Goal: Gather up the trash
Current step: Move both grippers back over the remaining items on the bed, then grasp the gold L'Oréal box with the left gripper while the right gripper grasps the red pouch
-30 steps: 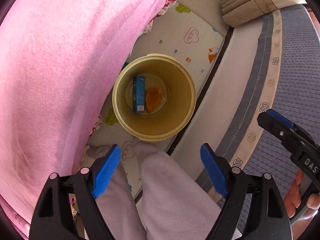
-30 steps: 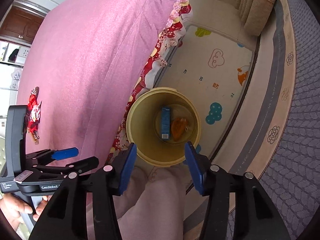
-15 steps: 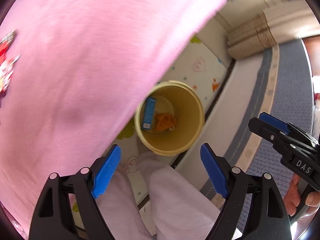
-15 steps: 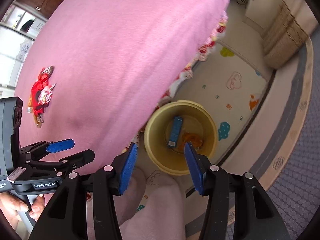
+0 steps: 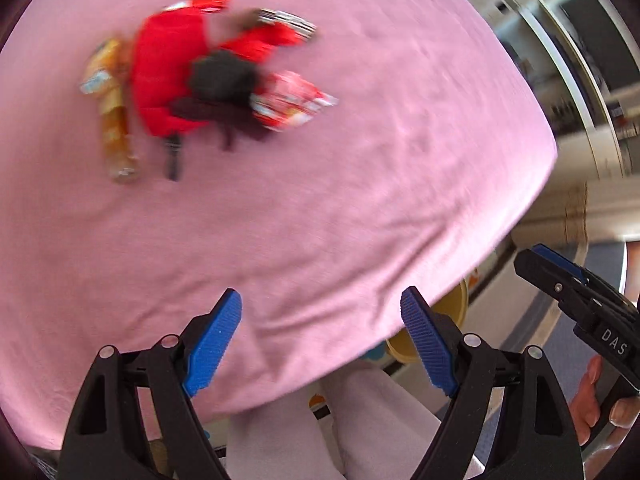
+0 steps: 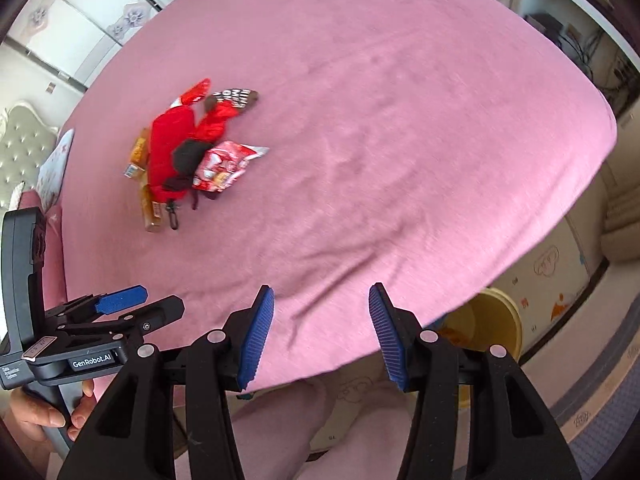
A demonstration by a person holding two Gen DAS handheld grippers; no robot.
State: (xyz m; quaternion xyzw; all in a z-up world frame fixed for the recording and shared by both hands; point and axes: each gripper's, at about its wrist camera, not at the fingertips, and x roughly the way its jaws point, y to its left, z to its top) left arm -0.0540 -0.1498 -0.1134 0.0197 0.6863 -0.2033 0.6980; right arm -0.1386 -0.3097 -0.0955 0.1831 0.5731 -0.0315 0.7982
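A heap of trash (image 6: 188, 152) lies on the pink bedspread (image 6: 360, 140): red wrappers (image 5: 164, 72), a pink-and-white snack packet (image 6: 224, 164), an orange wrapper (image 5: 112, 120) and a dark lump (image 5: 224, 76). My left gripper (image 5: 320, 340) is open and empty above the bed's near edge, well short of the heap. My right gripper (image 6: 320, 332) is also open with nothing between its fingers, over the same edge. The yellow bin (image 6: 492, 324) stands on the floor at the right, half hidden under the bedspread's edge (image 5: 444, 320).
A person's pale trouser legs (image 6: 288, 416) show below both grippers. A play mat with cartoon prints (image 6: 552, 280) and a grey patterned rug (image 6: 600, 420) cover the floor at the right. White cupboards (image 6: 120, 12) and a padded headboard (image 6: 20, 140) stand beyond the bed.
Both grippers have swung away from above the yellow bin and up over the pink bed. The bin has slid to the lower right and the trash heap has come into view.
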